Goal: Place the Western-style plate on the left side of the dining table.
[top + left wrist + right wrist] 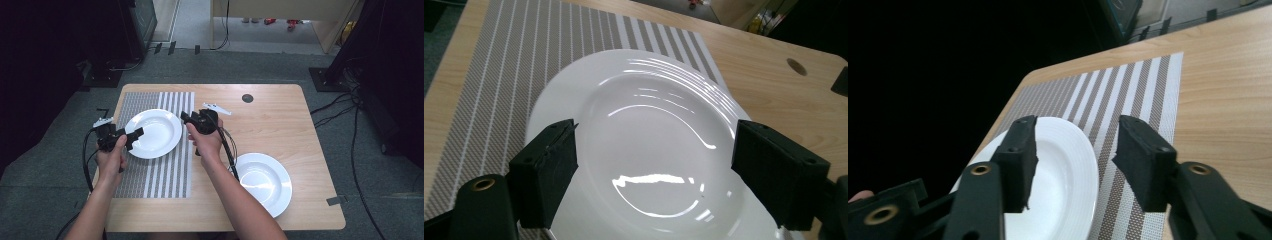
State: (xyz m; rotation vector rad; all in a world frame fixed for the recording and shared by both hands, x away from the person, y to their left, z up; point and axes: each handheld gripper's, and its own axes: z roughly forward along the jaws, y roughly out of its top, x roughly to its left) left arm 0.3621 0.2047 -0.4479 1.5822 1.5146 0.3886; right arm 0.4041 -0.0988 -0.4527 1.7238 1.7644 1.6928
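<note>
A white deep plate [155, 131] lies on a grey striped placemat [165, 175] at the table's left. My left gripper [134, 138] hovers at the plate's left rim. In the left gripper view the plate [649, 125] lies below and between the jaws of the left gripper [654, 165], which stand wide apart and do not touch it. My right gripper [186, 119] is at the plate's right rim, pointing left. In the right gripper view the right gripper [1075, 155] is open above the plate [1063, 170] and the placemat [1133, 95], holding nothing.
A second white plate [265, 182] sits on the bare wood at the front right. A round cable hole [247, 98] is near the table's [280, 125] far edge. Cables [345, 100] and dark stands lie on the carpet around the table.
</note>
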